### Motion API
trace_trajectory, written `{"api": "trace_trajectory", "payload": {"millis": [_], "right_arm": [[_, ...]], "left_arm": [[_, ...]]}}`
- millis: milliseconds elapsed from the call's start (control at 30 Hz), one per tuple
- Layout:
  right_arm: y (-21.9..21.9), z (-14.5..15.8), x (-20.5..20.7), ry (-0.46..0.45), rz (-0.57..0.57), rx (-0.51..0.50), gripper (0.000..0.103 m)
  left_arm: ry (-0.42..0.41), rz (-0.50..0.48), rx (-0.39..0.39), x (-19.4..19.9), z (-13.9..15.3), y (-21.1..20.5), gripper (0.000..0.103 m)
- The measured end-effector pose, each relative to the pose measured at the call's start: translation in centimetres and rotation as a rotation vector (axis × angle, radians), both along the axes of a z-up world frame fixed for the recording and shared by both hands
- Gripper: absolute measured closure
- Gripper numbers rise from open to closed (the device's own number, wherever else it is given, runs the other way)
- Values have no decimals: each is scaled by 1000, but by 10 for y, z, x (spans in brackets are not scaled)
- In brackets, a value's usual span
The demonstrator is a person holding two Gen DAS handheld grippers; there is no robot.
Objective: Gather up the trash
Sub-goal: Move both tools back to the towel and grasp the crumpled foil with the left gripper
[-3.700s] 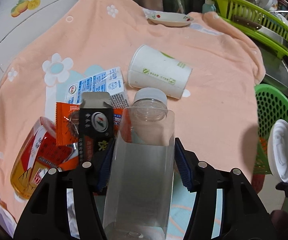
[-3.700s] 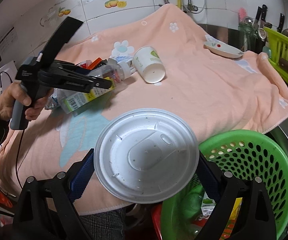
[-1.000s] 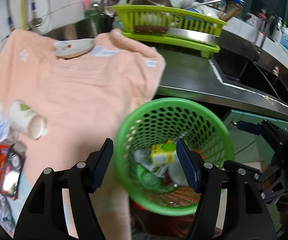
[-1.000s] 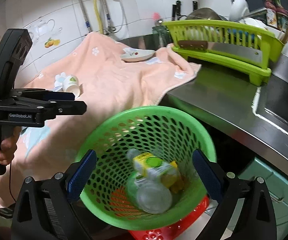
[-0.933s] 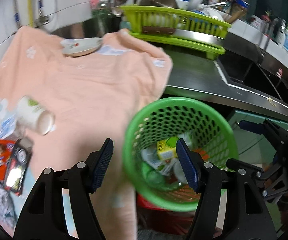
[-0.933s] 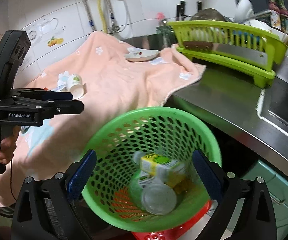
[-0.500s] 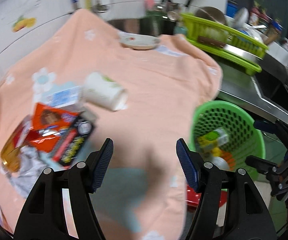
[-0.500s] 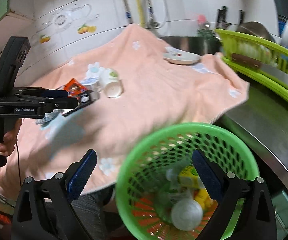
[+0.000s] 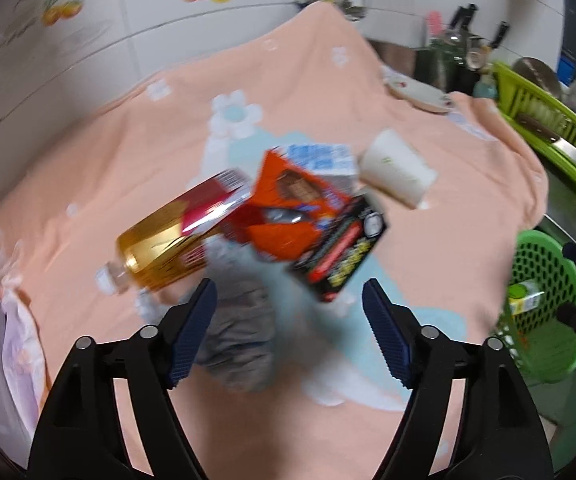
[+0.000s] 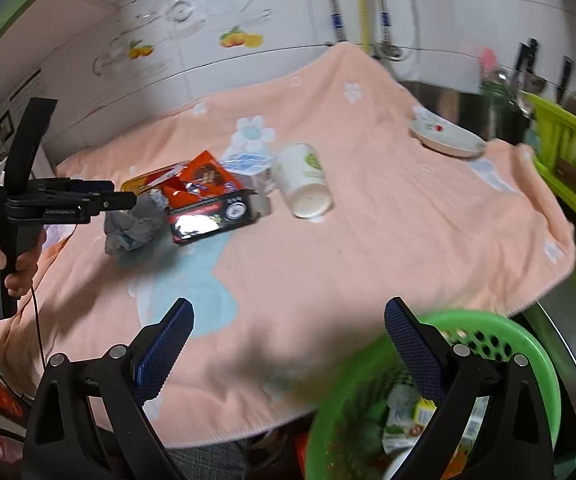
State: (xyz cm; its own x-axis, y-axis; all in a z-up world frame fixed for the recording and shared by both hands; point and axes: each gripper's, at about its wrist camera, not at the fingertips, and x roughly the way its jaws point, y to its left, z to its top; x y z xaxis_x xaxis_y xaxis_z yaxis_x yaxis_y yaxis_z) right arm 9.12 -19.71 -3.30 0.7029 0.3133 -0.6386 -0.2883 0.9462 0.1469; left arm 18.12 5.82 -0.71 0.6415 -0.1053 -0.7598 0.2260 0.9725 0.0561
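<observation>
The left gripper point(image 9: 290, 332) held nothing; its ribbed blue pads point(image 9: 191, 332) stood well apart and were widening, framing a crumpled grey wad of paper or foil point(image 9: 239, 340) low in the left wrist frame. The right gripper point(image 10: 288, 354) was spread wide and empty too, above the peach fleece blanket with white flowers point(image 10: 388, 232) that covered the tabletop.

The trash lay heaped just above the left gripper in the left wrist frame: a clear plastic bottle of amber drink with a red label point(image 9: 167, 240) on its side, a glossy orange snack wrapper point(image 9: 292, 208), a flat black printed packet point(image 9: 340, 248), a blue-and-white pouch point(image 9: 320, 158) and a tipped white paper cup point(image 9: 396, 174). The green perforated plastic basket point(image 10: 544, 372), already holding cartons, sat at the lower right of the right wrist frame, under the right gripper's pad.
</observation>
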Motion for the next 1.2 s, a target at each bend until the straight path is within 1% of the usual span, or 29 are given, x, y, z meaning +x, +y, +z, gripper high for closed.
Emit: {"api": "trace_trajectory", "payload": {"millis": [67, 133, 333, 467, 500, 600, 733, 833, 900, 933, 1000, 1167, 1200], "right_arm": [[10, 0, 7, 0, 23, -2, 10], [19, 0, 14, 1, 47, -4, 10], [46, -1, 33, 12, 105, -13, 10], [59, -2, 44, 18, 125, -24, 10], [61, -2, 47, 23, 128, -21, 10], [67, -2, 57, 39, 133, -6, 10], [78, -3, 68, 50, 139, 1, 10], [83, -3, 74, 58, 142, 3, 10], [88, -3, 79, 63, 145, -4, 10], [91, -3, 82, 66, 146, -6, 10], [95, -3, 86, 72, 148, -8, 10], [103, -5, 94, 78, 142, -11, 11], [103, -5, 95, 79, 139, -9, 11]], "left_arm": [[2, 27, 4, 0, -4, 10, 22], [8, 56, -1, 3, -8, 23, 22], [47, 116, -60, 14, -20, 54, 22], [75, 119, -105, 20, -28, 67, 27], [87, 116, -128, 22, -31, 70, 28], [112, 111, -176, 27, -38, 77, 29], [139, 103, -215, 31, -47, 83, 29], [140, 99, -250, 33, -49, 87, 29], [140, 87, -255, 34, -50, 86, 29], [143, 79, -251, 35, -51, 85, 31], [157, 61, -251, 37, -53, 81, 39], [180, 27, -249, 40, -62, 72, 51], [186, 19, -253, 41, -64, 71, 57]]}}
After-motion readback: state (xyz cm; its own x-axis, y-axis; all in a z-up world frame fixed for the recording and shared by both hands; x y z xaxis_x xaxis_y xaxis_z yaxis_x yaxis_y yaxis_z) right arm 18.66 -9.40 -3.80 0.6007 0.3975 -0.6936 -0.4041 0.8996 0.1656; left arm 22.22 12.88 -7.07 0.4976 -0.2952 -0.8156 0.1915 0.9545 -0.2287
